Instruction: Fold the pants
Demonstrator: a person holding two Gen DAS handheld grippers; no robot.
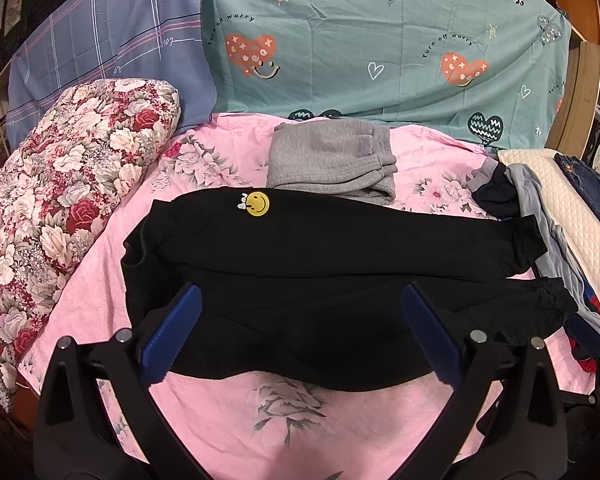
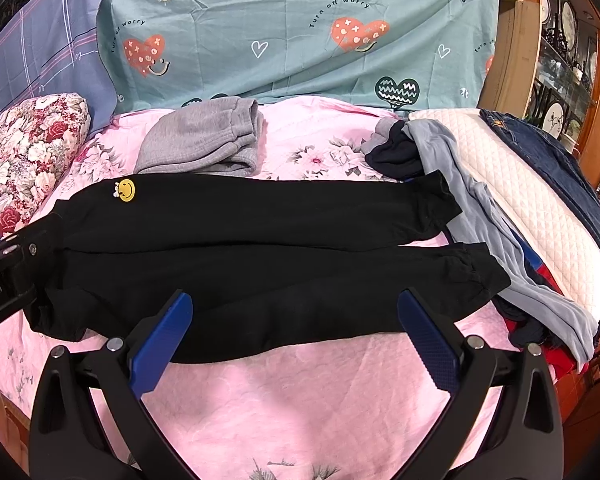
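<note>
While the black pants [image 1: 332, 264] are spread flat across the pink floral sheet [image 1: 300, 420], waistband left and cuffs right, both jaws stand wide open and hold nothing. The left gripper [image 1: 300, 332] and right gripper [image 2: 296, 332] should probably be closed on the near leg's edge only. Soft, thick knit is seen, with gathered cuffs.

The black pants [image 1: 340, 264] are laid flat across the pink floral bedspread [image 1: 300, 420], waistband to the left, both cuffed legs stretched side by side to the right. A yellow smiley patch [image 1: 258, 204] is seen near the waistband.
</note>
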